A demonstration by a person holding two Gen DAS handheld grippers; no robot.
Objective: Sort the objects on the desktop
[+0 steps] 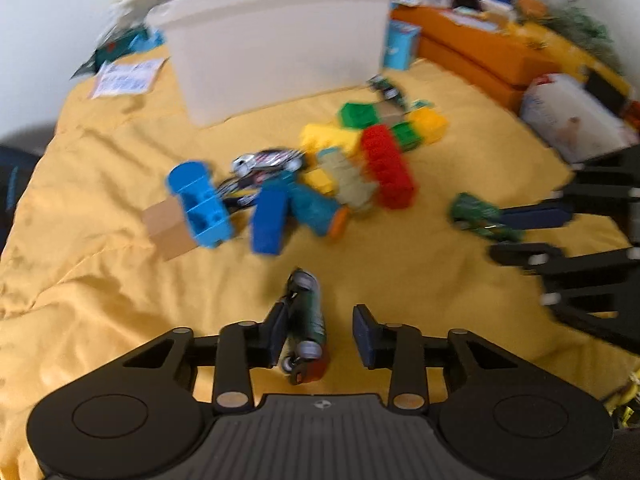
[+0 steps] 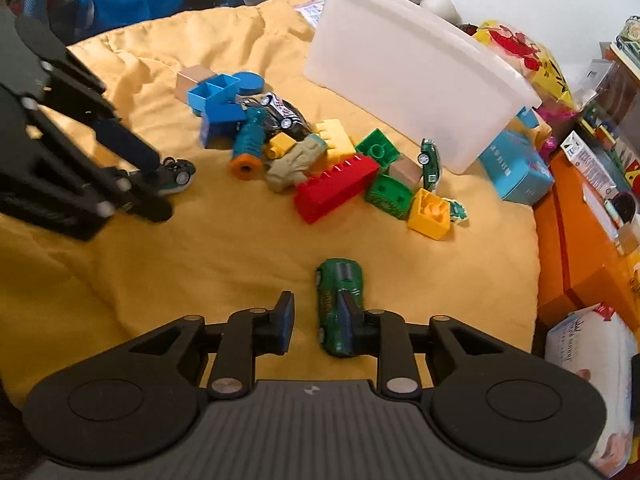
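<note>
Left gripper [image 1: 320,334]: we read the jaws as parted, not clamped. The dark green toy car with silver wheels and a red end [image 1: 306,320] lies between them, against the left pad; the right pad stands clear of it.

Right gripper [image 2: 320,322]: jaws parted. The bright green die-cast toy car [image 2: 340,304] lies on the cloth against the right finger, which overlaps it; a bare gap remains to the left pad. No grip is shown.

Handling, cars: we judge both small, light, rigid and smooth-bodied. They roll on their wheels, so take each across the body sides at mid-length, not over the wheels.

Surface: the wrinkled yellow cloth [image 2: 224,248] is soft; we expect a car to tilt or sink slightly when pressed.

Pile: farther out lie the long red plastic building brick [image 2: 336,192], the yellow and green bricks, the blue open-sided plastic block [image 2: 218,98], the teal toy drill with an orange tip [image 2: 248,148] and a black-and-white toy car [image 2: 282,114]. These are stiff, light and crowded together; lift outer pieces first.

Bin: the translucent white plastic tub [image 2: 412,80] stands at the far side, behind the pile. It is the likely receptacle.
</note>
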